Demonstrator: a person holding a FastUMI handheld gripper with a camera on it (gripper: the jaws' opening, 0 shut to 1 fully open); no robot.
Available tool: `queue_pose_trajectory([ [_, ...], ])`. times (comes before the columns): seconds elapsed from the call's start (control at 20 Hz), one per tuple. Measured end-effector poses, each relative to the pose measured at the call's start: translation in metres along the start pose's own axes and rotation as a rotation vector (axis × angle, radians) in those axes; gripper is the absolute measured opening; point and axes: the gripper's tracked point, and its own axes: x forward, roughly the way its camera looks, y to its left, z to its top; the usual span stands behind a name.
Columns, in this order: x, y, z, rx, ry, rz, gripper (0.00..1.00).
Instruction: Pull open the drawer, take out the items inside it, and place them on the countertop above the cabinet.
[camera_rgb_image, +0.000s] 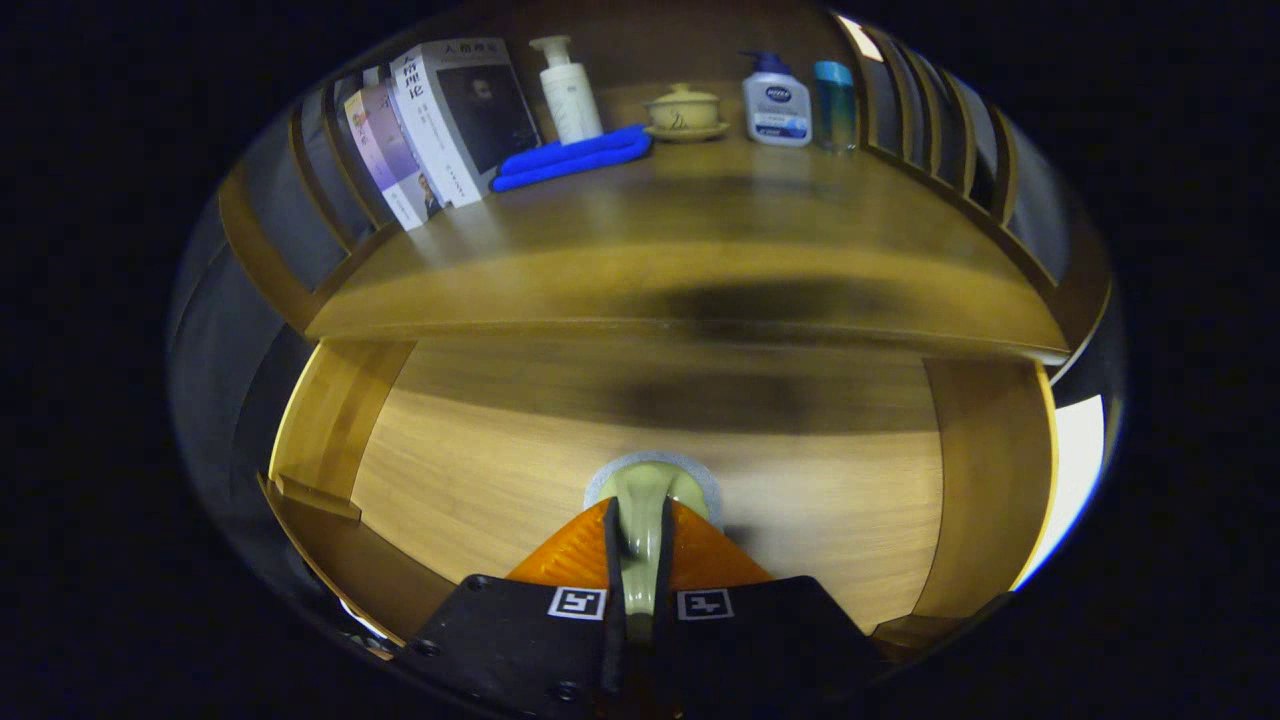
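A pale green knob (652, 488) on a round grey plate sticks out of the wooden drawer front (480, 470). My gripper (638, 525) is shut on this knob, with one finger pressing each side of its stem. The drawer's inside and its contents are hidden behind the front panel. I cannot tell whether the drawer stands out from the cabinet. Above it runs the wooden countertop (700, 240), whose front edge overhangs the drawer.
At the back of the countertop stand leaning books (450, 120), a white pump bottle (568, 95), a folded blue cloth (572, 158), a lidded cup on a saucer (684, 110), a hand-wash bottle (776, 105) and a teal can (834, 105). Slatted wooden rails (940, 130) fence both sides.
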Motion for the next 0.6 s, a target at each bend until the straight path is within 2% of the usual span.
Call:
queue_pose_trajectory([
  [0.6, -0.067, 0.028, 0.044, 0.059, -0.151, 0.120, 0.12],
])
